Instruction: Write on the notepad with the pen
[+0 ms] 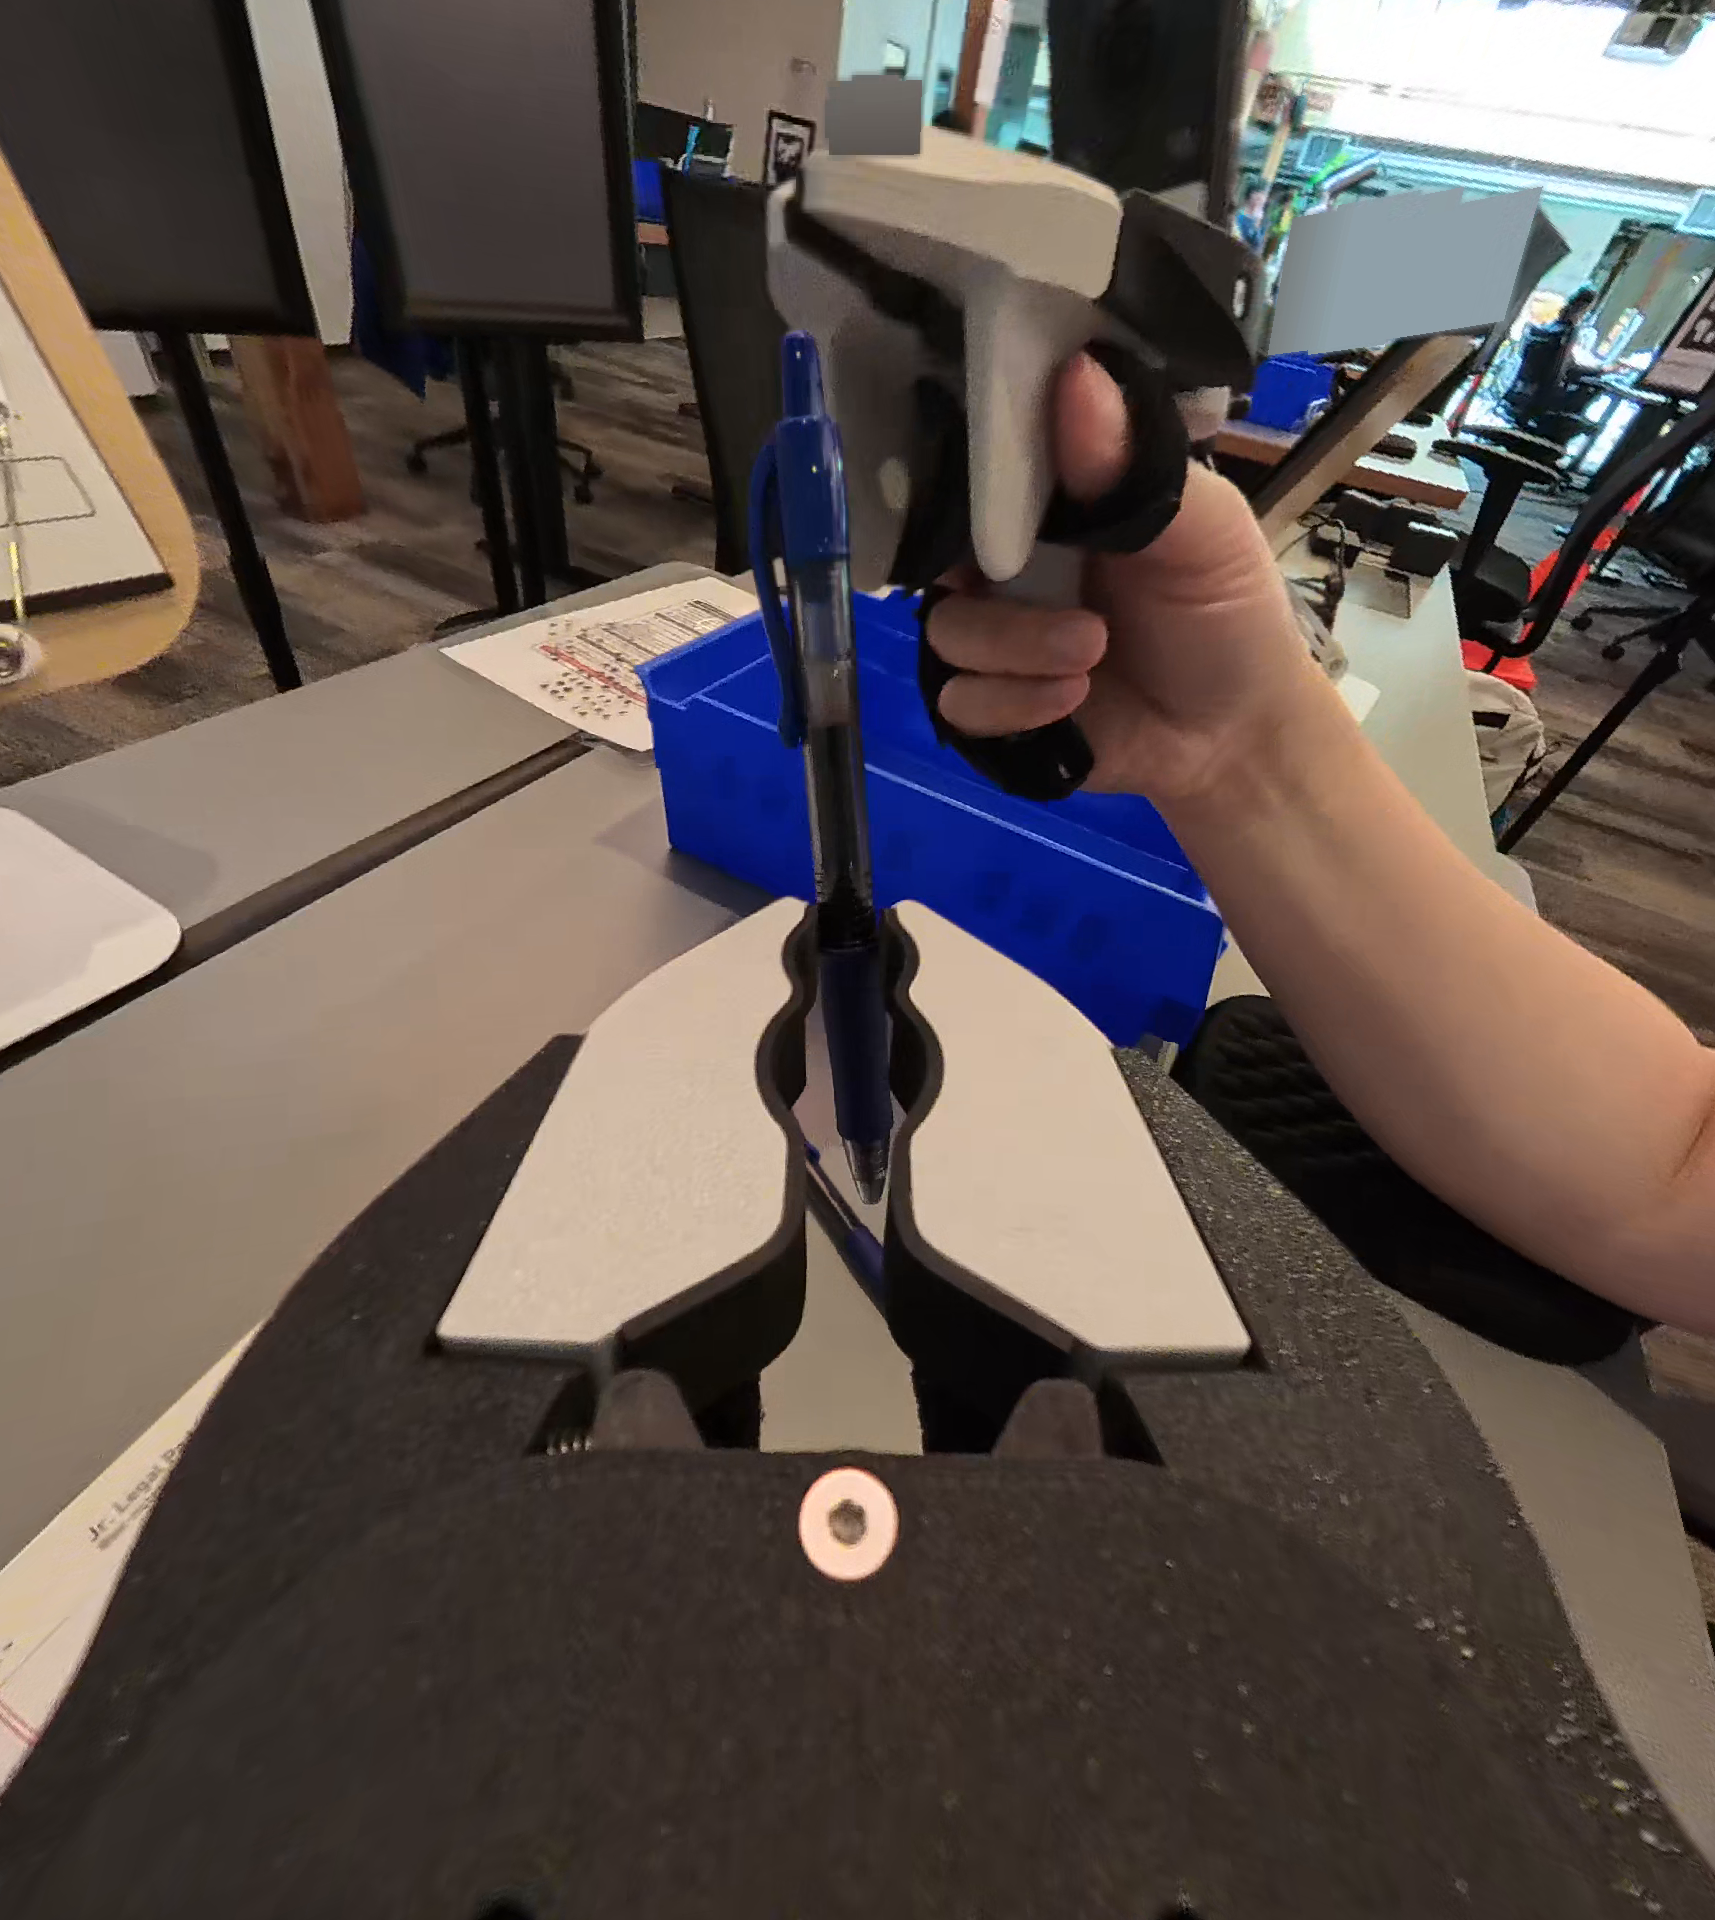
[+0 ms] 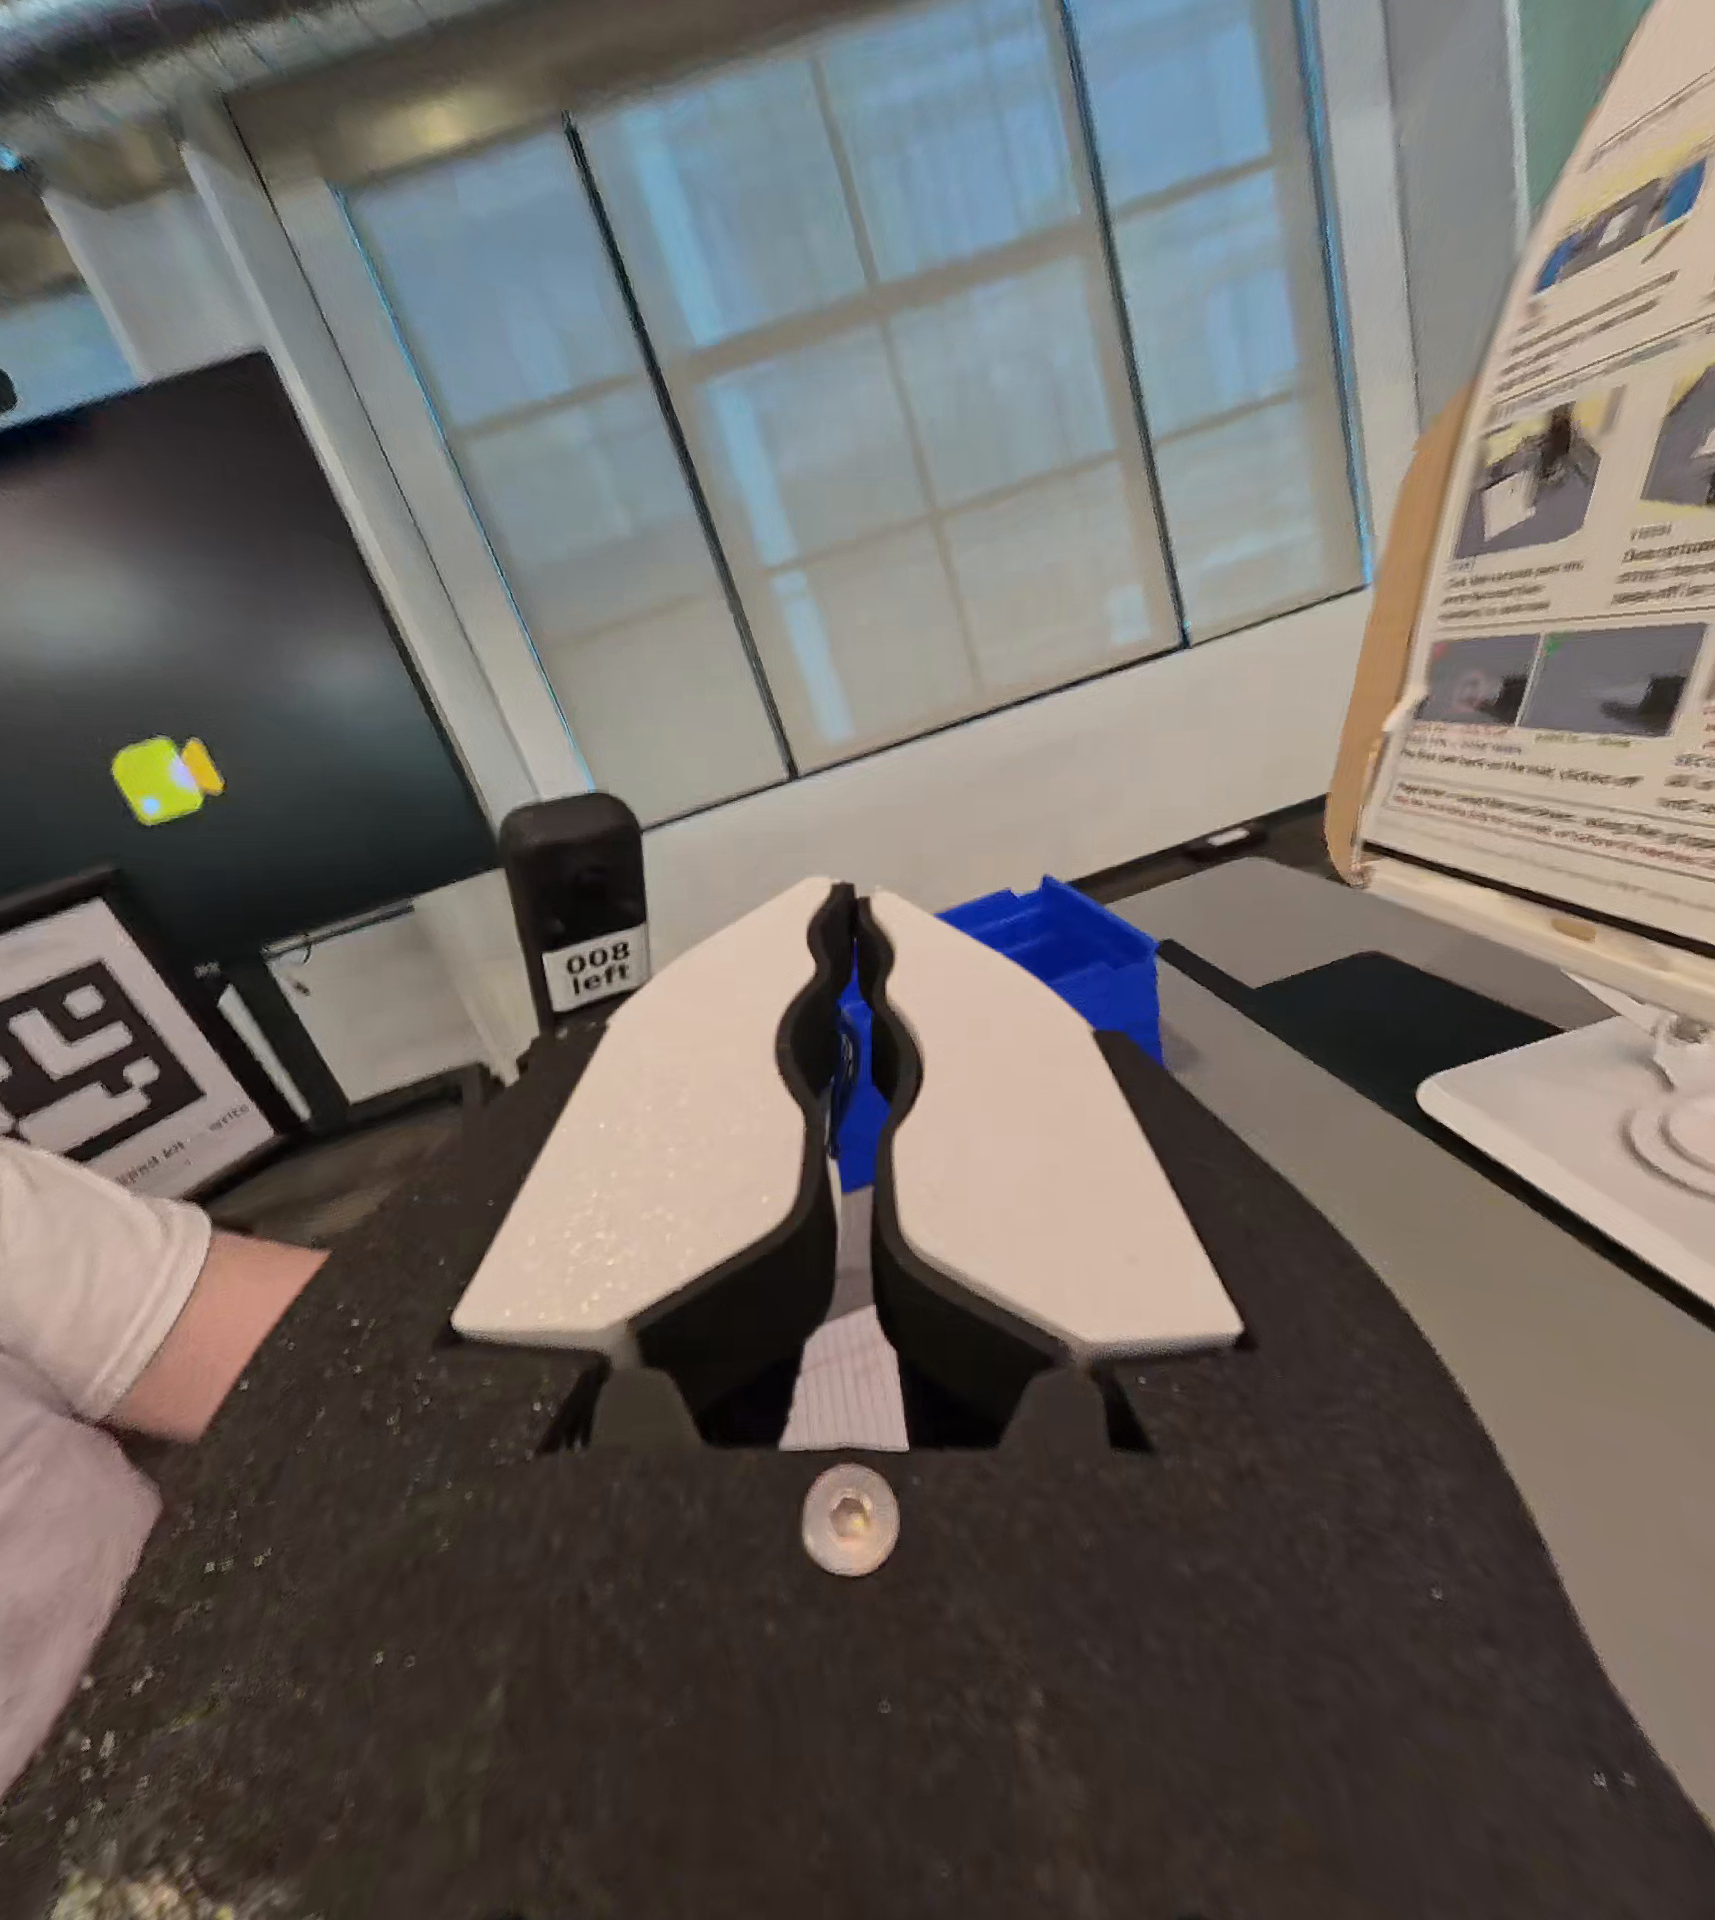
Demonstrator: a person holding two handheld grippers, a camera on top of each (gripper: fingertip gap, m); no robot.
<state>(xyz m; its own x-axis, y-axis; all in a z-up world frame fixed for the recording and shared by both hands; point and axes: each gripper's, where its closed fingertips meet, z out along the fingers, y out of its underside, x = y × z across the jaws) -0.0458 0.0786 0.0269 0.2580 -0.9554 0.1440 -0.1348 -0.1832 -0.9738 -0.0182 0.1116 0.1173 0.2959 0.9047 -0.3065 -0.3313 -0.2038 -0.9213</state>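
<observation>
Clutter around your workspace, apart from the job itself

On your grey table (image 1: 333, 966) you have a blue plastic bin (image 1: 936, 810) standing open, with a printed sheet (image 1: 604, 655) lying just behind its far corner and a white stand base (image 1: 22, 935) off to the left. An instruction board (image 2: 1611, 499) leans on a white stand at the table's right end in your right wrist view, and a dark mat (image 2: 1393, 1003) lies in front of it. Beyond the table you face a large dark screen (image 2: 136, 665), a black-and-white marker sign (image 2: 53, 1060) below it, a small black camera (image 2: 578, 914) and a wide gridded window (image 2: 832, 416).
</observation>
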